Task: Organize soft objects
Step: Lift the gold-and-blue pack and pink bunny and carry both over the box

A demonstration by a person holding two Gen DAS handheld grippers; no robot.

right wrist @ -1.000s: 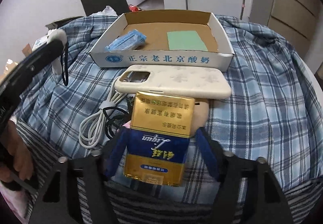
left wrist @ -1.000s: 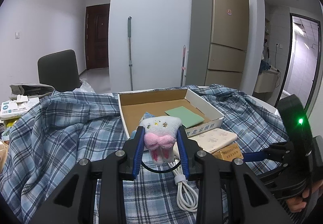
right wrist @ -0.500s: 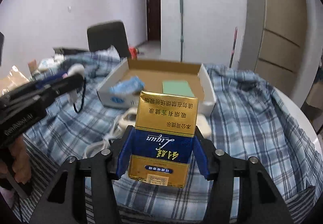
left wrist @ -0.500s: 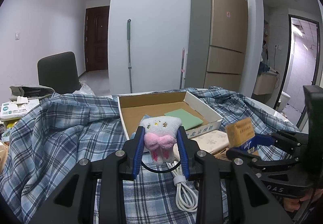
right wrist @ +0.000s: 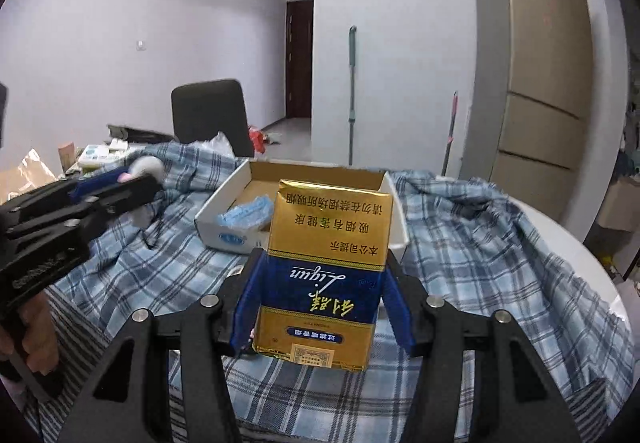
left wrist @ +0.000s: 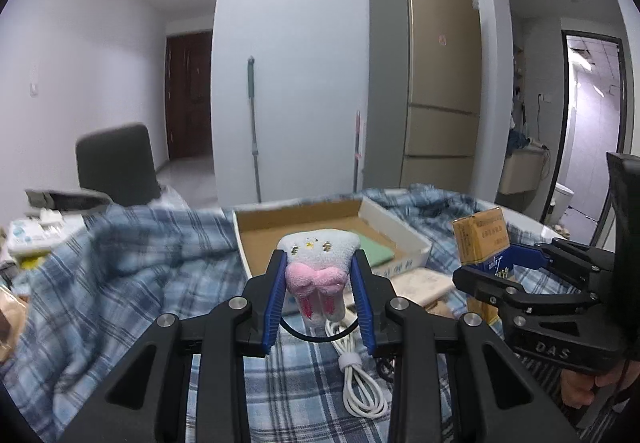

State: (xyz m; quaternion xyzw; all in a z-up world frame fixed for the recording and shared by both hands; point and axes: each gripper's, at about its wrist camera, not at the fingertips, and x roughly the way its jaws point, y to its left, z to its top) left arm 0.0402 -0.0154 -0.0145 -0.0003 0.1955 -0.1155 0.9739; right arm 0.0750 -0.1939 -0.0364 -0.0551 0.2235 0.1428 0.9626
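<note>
Two handheld grippers hang above a table point(right wrist: 560, 227) draped in blue plaid cloth point(left wrist: 132, 283), each with something clamped in its blue pads. The left gripper point(left wrist: 319, 289), closed to a narrow gap, pinches a small white plush toy point(left wrist: 318, 263) with a pink bow; a black loop hangs from the toy's lower end. The right gripper point(right wrist: 322, 295), set about half open, squeezes a gold and blue pack point(right wrist: 326, 275) by its sides, the pack standing upright between the pads with its printing upside down. In the left view the same pack point(left wrist: 480, 239) shows at right, raised off the cloth, with part of a hand point(left wrist: 580, 391) on the handle below.

Beyond both grippers an open cardboard box point(left wrist: 400, 227) sits on the cloth, holding a green pad point(left wrist: 374, 253) and, as the right view shows, a crumpled blue mask point(right wrist: 246, 215). Just in front of the box lie a pale phone case point(left wrist: 420, 281) and a coiled white cable point(left wrist: 360, 375). A dark chair point(right wrist: 210, 115) stands behind the table, a tall fridge point(left wrist: 432, 83) against the far wall.
</note>
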